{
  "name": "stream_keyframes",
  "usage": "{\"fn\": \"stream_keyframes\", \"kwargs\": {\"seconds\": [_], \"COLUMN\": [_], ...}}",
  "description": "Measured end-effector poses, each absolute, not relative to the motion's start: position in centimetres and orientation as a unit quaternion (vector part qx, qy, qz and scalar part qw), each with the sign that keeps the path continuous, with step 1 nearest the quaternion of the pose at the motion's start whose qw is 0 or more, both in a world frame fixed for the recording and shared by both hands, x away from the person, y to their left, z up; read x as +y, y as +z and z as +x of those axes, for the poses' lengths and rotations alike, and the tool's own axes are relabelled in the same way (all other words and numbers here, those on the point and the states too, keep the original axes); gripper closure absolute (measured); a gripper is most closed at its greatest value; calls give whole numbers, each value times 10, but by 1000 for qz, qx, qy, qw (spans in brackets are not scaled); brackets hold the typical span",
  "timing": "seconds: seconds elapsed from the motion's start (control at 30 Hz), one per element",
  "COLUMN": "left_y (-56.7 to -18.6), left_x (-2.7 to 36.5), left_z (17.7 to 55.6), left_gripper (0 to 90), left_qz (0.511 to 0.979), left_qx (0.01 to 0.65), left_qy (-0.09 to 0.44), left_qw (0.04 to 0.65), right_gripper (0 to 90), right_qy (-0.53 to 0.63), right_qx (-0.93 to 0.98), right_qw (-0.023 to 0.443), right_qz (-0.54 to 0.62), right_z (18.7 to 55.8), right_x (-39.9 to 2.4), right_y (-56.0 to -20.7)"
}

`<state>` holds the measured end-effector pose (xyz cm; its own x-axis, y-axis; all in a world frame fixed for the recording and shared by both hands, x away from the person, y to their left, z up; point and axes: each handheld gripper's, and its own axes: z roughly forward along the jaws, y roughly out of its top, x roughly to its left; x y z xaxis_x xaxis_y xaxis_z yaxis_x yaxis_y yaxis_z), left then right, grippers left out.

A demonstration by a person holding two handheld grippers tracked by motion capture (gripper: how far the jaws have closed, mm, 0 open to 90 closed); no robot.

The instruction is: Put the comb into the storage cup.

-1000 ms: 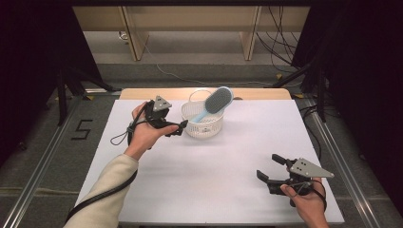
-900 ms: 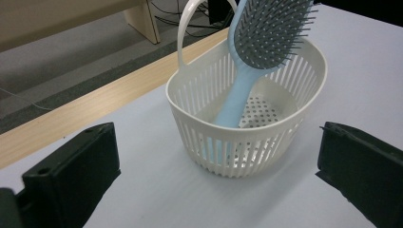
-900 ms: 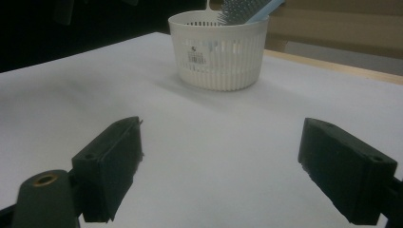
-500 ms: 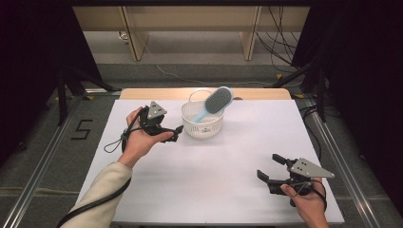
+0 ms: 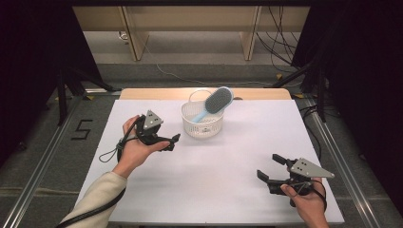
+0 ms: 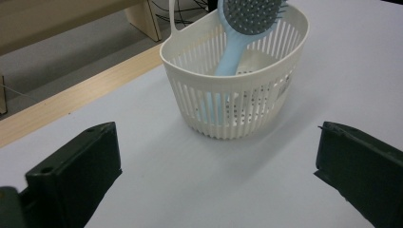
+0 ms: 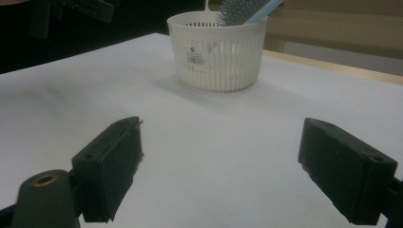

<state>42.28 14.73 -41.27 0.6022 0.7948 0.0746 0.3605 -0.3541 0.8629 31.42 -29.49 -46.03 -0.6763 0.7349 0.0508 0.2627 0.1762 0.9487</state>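
The left gripper (image 5: 172,141) hovered over the white table (image 5: 228,161) with its jaws spread wide and nothing between them, pointed toward the white basket (image 5: 203,124) just beside it. In the left gripper view the two black jaws stood at the lower corners, well apart, with the basket (image 6: 237,90) near and straight ahead between them. The person's left hand (image 5: 135,147) wrapped the gripper's body, and a black cable looped off to the hand's left onto the table.

The basket was a slatted plastic tub with a thin loop handle rising from its far rim. A light blue hairbrush (image 5: 215,102) stood in it handle down, tilted so that its grey bristled head (image 6: 252,14) leaned out over the rim. In the right gripper view the brush (image 7: 247,9) rested its head on the basket's far right edge.

The right gripper (image 5: 272,168) sat low near the table's front right corner, held in the right hand (image 5: 306,199), jaws likewise gaping and empty, well apart from the basket. Beyond the table lay a strip of pale wood (image 5: 157,93) and grey floor.
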Motion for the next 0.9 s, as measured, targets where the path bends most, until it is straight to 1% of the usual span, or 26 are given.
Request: {"fn": "stream_keyframes", "kwargs": {"seconds": [0.2, 0.47, 0.9], "left_y": [-417, -422, -432], "left_x": [147, 145, 154], "left_z": [415, 404, 385], "left_gripper": [3, 2, 3], "left_qz": [786, 791, 795], "left_qx": [367, 358, 353], "left_qy": [242, 245, 238], "left_qw": [435, 433, 432], "right_gripper": [154, 154, 154], "right_qy": [544, 544, 545], "right_qx": [736, 736, 736], "right_qw": [217, 217, 217], "right_qz": [339, 339, 338], "right_z": [314, 314, 314], "right_x": [-295, -295, -295], "right_y": [-460, -460, -460]}}
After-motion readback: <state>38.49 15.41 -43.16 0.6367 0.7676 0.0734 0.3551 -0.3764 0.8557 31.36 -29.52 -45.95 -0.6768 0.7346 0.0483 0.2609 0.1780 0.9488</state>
